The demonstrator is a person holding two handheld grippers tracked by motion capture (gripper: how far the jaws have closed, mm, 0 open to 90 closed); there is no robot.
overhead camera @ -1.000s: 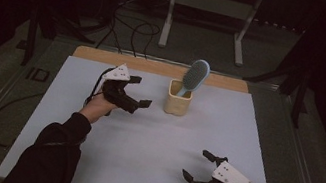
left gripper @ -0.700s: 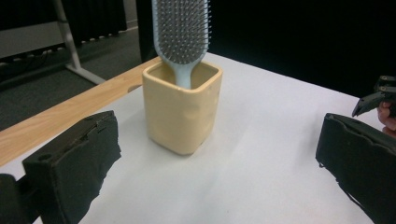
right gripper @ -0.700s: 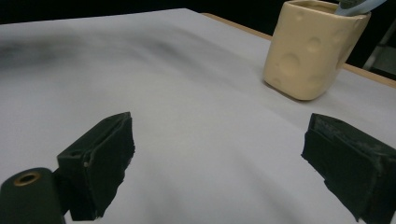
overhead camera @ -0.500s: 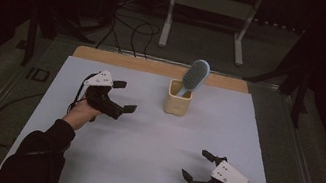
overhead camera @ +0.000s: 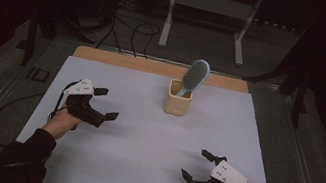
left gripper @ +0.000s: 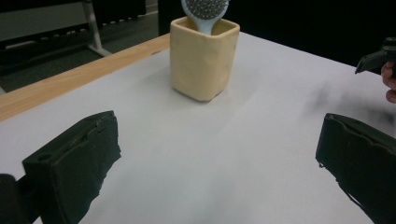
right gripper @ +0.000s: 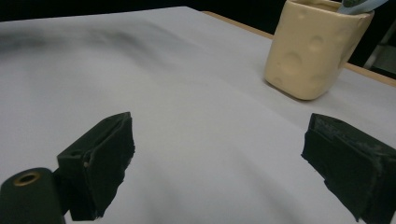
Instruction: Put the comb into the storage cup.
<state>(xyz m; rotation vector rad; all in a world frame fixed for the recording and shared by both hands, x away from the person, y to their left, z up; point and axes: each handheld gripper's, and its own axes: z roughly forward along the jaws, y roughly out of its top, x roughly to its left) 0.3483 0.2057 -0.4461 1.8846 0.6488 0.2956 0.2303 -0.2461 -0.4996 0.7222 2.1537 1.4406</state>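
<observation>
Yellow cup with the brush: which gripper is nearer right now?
Left. The left gripper is open, off to the left of the yellow cup and a little nearer the person. The right gripper is open too, down by the table's near edge, farther from the cup.

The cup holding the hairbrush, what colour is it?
The cup is pale cream-yellow with round dimples like cheese holes, clearest in the right gripper view.
</observation>
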